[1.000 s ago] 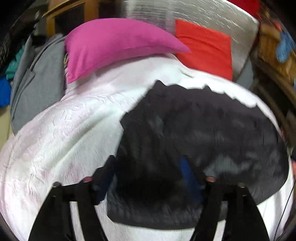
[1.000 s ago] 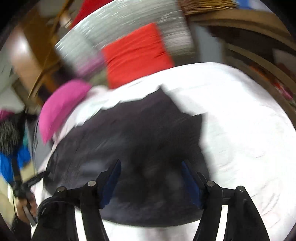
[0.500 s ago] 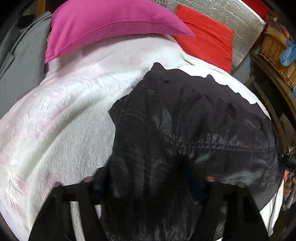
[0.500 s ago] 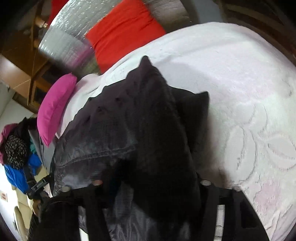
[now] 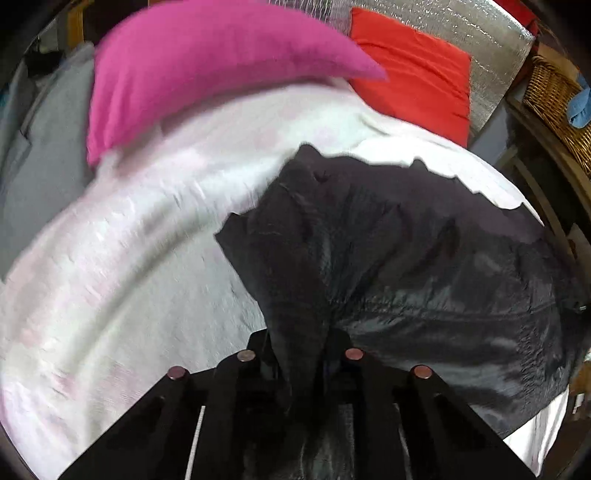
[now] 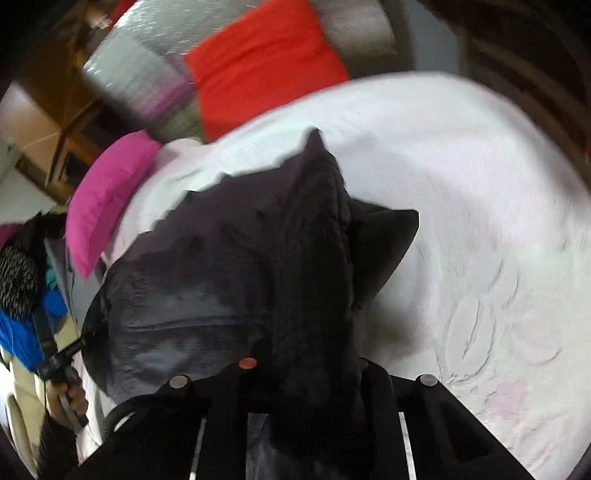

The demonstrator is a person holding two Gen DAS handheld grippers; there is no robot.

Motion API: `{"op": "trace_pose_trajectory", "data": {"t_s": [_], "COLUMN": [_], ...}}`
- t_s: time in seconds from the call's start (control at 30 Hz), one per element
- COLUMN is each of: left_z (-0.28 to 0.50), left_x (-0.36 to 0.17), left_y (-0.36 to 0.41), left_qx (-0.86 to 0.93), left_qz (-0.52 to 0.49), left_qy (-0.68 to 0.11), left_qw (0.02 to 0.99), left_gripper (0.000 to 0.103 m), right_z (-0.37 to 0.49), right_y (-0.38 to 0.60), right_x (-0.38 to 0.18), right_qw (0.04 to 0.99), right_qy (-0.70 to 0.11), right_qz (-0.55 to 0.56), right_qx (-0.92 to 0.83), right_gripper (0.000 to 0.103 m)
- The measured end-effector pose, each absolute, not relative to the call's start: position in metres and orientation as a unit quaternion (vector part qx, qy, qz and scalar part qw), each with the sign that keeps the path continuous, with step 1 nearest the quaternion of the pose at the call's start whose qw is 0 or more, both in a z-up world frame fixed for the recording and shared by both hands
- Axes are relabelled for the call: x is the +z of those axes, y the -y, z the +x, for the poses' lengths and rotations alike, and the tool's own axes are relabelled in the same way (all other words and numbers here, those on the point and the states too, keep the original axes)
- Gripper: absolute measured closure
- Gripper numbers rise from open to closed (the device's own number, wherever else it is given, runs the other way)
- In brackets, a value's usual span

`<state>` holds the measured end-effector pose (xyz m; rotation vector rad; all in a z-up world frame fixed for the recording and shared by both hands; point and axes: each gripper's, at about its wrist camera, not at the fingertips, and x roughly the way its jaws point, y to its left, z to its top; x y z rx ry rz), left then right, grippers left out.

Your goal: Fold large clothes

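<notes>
A dark garment (image 5: 424, 266) lies spread on a white bedspread (image 5: 129, 277), its near edge gathered up toward both cameras. Left wrist view: the left gripper (image 5: 299, 354) has its jaws closing, with a bunched fold of the dark garment pinched between them; the cloth fans out from the pinch toward the right and far side of the bed. Right wrist view: the right gripper (image 6: 306, 365) likewise has its jaws closing on a thick ridge of the same garment (image 6: 229, 266), which rises from the pinch and runs away from the camera. At the far side of the bed rest a pink pillow (image 5: 207, 70) and a red cushion (image 5: 413, 85), the latter leaning against a silvery padded panel (image 5: 480, 33). A wicker basket (image 5: 554, 99) stands at the upper right. A hand (image 6: 68, 398) holding the other device appears at the lower left of the right wrist view.
</notes>
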<state>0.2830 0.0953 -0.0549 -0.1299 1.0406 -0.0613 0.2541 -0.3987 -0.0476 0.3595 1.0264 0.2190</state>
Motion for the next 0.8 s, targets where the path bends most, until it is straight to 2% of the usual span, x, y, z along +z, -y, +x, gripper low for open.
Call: {"op": "trace_pose_trajectory", "data": {"t_s": [0.13,0.3,0.4,0.5,0.57,0.6,0.63,0.67,0.73,0.8], "left_z": [0.267,0.199,0.134,0.089,0.084,0.083,0.079,0.075,0.073,0.072], "left_x": [0.005,0.065,0.059,0.007,-0.048,-0.076,-0.092,-0.095,-0.086,-0.070], "left_y": [-0.096,-0.108,-0.125,-0.140,-0.143,-0.145,-0.148,-0.153,-0.165,-0.178], "left_qx": [-0.034,-0.038,-0.041,-0.051,-0.044,-0.038,-0.034,-0.032,-0.023,-0.021], "left_qz": [-0.047,-0.024,-0.032,-0.064,-0.069,-0.073,-0.083,-0.093,-0.113,-0.123], "left_qy": [-0.455,-0.387,-0.363,-0.384,-0.451,-0.478,-0.478,-0.465,-0.464,-0.464], "left_qw": [0.889,0.921,0.931,0.920,0.889,0.874,0.874,0.880,0.878,0.877], "left_gripper": [0.089,0.091,0.091,0.088,0.083,0.072,0.066,0.058,0.048,0.045], "right_z": [0.242,0.178,0.129,0.087,0.075,0.071,0.064,0.057,0.048,0.044], "right_y": [0.371,0.361,0.367,0.380,0.385,0.388,0.394,0.404,0.421,0.431], "right_x": [0.023,0.070,0.054,-0.010,-0.066,-0.100,-0.124,-0.132,-0.132,-0.120], "right_qw": [0.871,0.890,0.891,0.874,0.851,0.834,0.829,0.830,0.820,0.832], "right_qy": [-0.457,-0.411,-0.404,-0.428,-0.468,-0.500,-0.504,-0.488,-0.474,-0.466], "right_qz": [0.128,0.115,0.124,0.160,0.191,0.201,0.214,0.247,0.300,0.283], "right_qx": [0.125,0.159,0.168,0.164,0.144,0.123,0.112,0.111,0.111,0.101], "right_gripper": [0.088,0.088,0.088,0.088,0.082,0.068,0.049,0.042,0.039,0.037]}}
